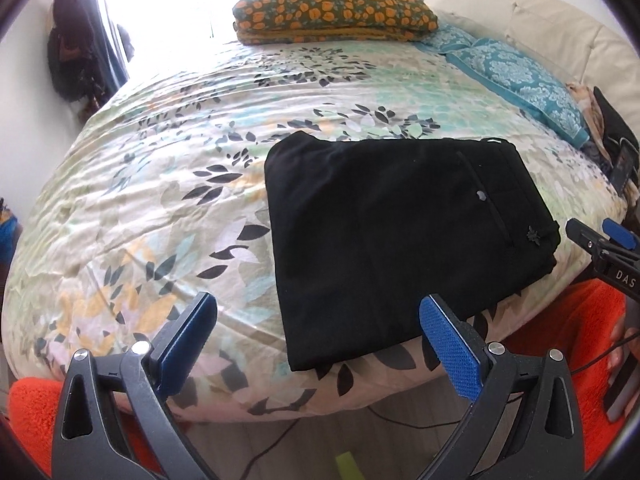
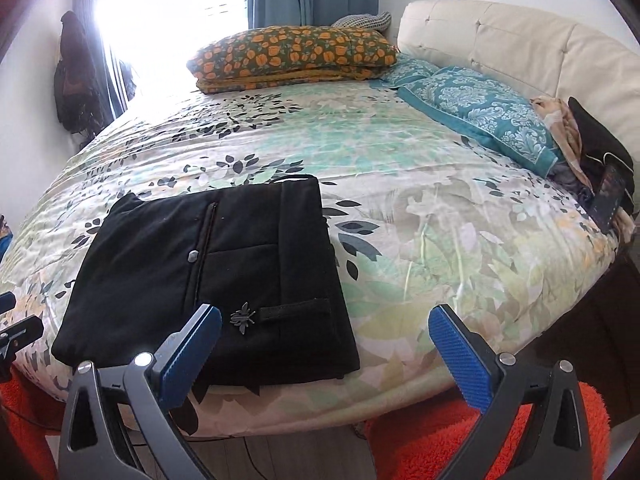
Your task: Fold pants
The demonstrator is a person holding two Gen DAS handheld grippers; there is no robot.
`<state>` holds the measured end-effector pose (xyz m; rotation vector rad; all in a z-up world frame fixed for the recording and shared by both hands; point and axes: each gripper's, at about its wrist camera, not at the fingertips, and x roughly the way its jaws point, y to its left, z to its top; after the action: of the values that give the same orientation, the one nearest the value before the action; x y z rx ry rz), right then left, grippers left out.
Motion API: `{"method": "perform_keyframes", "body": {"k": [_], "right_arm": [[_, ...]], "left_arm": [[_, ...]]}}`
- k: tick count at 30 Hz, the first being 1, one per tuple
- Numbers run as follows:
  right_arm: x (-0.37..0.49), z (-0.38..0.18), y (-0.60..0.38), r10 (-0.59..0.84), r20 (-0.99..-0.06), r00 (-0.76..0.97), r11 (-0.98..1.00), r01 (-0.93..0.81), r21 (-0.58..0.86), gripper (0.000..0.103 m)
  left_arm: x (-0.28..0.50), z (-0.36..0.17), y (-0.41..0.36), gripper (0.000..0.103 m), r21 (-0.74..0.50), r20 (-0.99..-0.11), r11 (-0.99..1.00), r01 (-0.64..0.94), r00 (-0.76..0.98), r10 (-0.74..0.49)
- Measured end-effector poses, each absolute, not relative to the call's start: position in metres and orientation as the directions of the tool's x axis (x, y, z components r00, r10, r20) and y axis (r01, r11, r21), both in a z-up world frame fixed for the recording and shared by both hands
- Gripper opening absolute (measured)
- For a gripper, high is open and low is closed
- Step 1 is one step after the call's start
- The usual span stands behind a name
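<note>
Both claws, left claw (image 1: 318, 330) and right claw (image 2: 326, 340), hang wide and empty over folded black pants (image 1: 400, 232) near the bed (image 1: 160, 184) edge, where any snag could undo the fold.

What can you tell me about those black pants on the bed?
The black pants are folded into a flat, neat rectangle near the bed's front edge, lying on the leafy bedspread. The cloth looks soft and matte. You can see a pocket seam, a small grey button and a little metal insect-shaped pin. Nothing is holding them.

Both wrist views look down across the bed (image 1: 160, 184) (sharing the folded pants (image 1: 400, 232)).
</note>
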<state>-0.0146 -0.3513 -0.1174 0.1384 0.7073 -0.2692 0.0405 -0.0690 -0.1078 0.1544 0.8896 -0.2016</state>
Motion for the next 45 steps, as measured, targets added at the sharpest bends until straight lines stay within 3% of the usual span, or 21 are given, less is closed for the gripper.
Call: {"method": "perform_keyframes", "body": {"k": [21, 23, 26, 29, 32, 35, 40, 42, 43, 44, 45], "right_arm": [[-0.012, -0.127, -0.365, -0.178, -0.703, 0.689, 0.944, 0.321, 0.076, 0.103], [-0.012, -0.122, -0.382, -0.083, -0.686, 0.723, 0.937, 0.292, 0.194, 0.103], [-0.003, -0.118, -0.431, 0.162, -0.617, 0.77, 0.853, 0.205, 0.479, 0.103], [0.029, -0.137, -0.463, 0.381, -0.626, 0.681, 0.739, 0.182, 0.649, 0.103], [0.057, -0.152, -0.461, 0.51, -0.632, 0.583, 0.712, 0.125, 0.691, 0.103], [0.077, -0.161, -0.453, 0.498, -0.702, 0.509, 0.771, 0.111, 0.627, 0.103], [0.099, -0.191, -0.443, 0.576, -0.723, 0.381, 0.757, 0.084, 0.648, 0.103], [0.105, -0.202, -0.437, 0.589, -0.733, 0.341, 0.761, 0.072, 0.645, 0.1], [0.107, -0.203, -0.434, 0.603, -0.724, 0.336, 0.753, 0.061, 0.655, 0.087], [0.109, -0.203, -0.429, 0.637, -0.698, 0.327, 0.73, 0.035, 0.683, 0.064], [0.109, -0.202, -0.424, 0.645, -0.696, 0.316, 0.729, 0.018, 0.684, 0.063]], "left_arm": [[0.052, -0.117, -0.068, 0.102, 0.076, -0.818, 0.965, 0.25, 0.569, -0.083], [0.07, -0.113, -0.056, 0.102, 0.028, -0.824, 0.971, 0.239, 0.555, -0.113], [0.105, -0.118, -0.031, 0.101, -0.131, -0.854, 0.965, 0.226, 0.469, -0.225], [0.131, -0.133, -0.024, 0.101, -0.232, -0.871, 0.943, 0.237, 0.381, -0.31], [0.146, -0.147, -0.026, 0.101, -0.233, -0.884, 0.948, 0.219, 0.359, -0.3], [0.16, -0.165, -0.028, 0.101, -0.29, -0.888, 0.94, 0.18, 0.315, -0.334], [0.165, -0.188, -0.04, 0.102, -0.287, -0.9, 0.944, 0.16, 0.294, -0.323], [0.165, -0.188, -0.046, 0.098, -0.315, -0.894, 0.932, 0.182, 0.273, -0.356], [0.164, -0.187, -0.05, 0.077, -0.338, -0.887, 0.92, 0.197, 0.259, -0.382], [0.163, -0.187, -0.055, 0.065, -0.35, -0.884, 0.913, 0.211, 0.25, -0.396], [0.162, -0.183, -0.059, 0.058, -0.317, -0.889, 0.923, 0.22, 0.269, -0.37]]}}
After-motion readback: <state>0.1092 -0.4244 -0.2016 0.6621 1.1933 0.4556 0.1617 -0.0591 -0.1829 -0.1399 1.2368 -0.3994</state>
